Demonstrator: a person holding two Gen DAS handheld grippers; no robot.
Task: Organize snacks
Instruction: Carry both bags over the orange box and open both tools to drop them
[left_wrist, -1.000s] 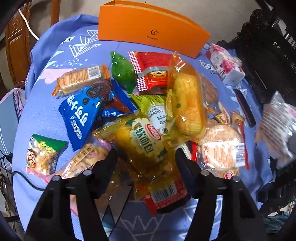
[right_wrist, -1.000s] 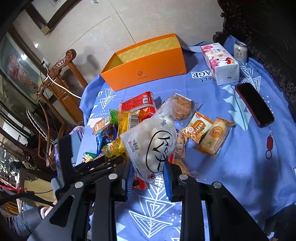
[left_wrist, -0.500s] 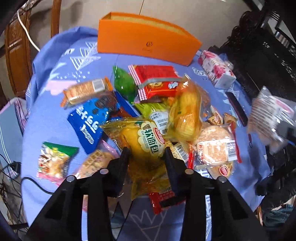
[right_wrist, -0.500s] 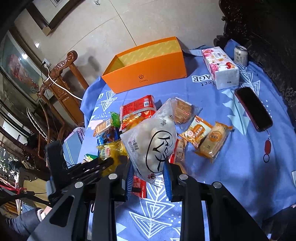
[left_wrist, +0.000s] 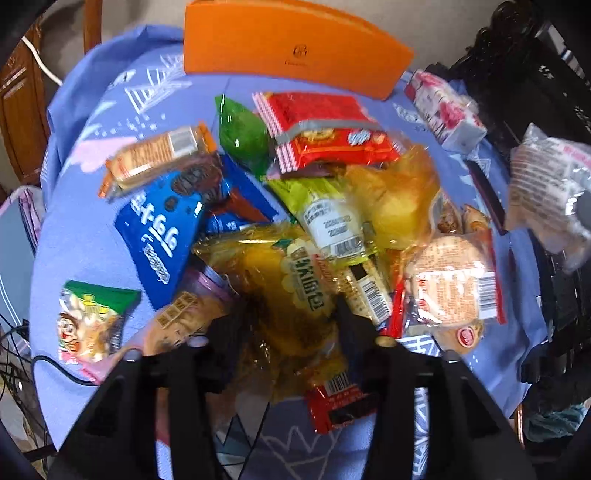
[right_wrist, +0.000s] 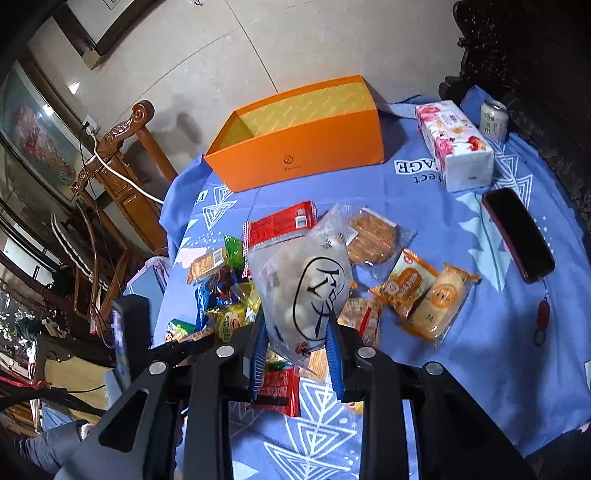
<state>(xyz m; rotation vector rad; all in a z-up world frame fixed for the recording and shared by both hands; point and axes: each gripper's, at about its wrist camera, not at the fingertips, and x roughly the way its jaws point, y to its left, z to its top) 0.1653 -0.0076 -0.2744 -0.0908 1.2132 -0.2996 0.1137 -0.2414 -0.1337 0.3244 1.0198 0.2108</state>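
Left hand-held gripper (left_wrist: 291, 317) pinches a crinkly yellow bread packet (left_wrist: 291, 280); right hand-held gripper (right_wrist: 295, 336) clamps a clear bag of pale round balls (right_wrist: 303, 284) above the surface (right_wrist: 461, 332).

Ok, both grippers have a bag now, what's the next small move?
Probably carry the right gripper forward to the orange box and drop its white bag in: the box is open and looks empty, and the left gripper only just pinches its yellow bag.

Both tongs are matte black angular frames with triangular cut-outs and round silver screws. The right tongs (right_wrist: 295, 343) carry blue finger pads (right_wrist: 334, 354); the left tongs (left_wrist: 291, 321) have plain black fingers (left_wrist: 351, 325).
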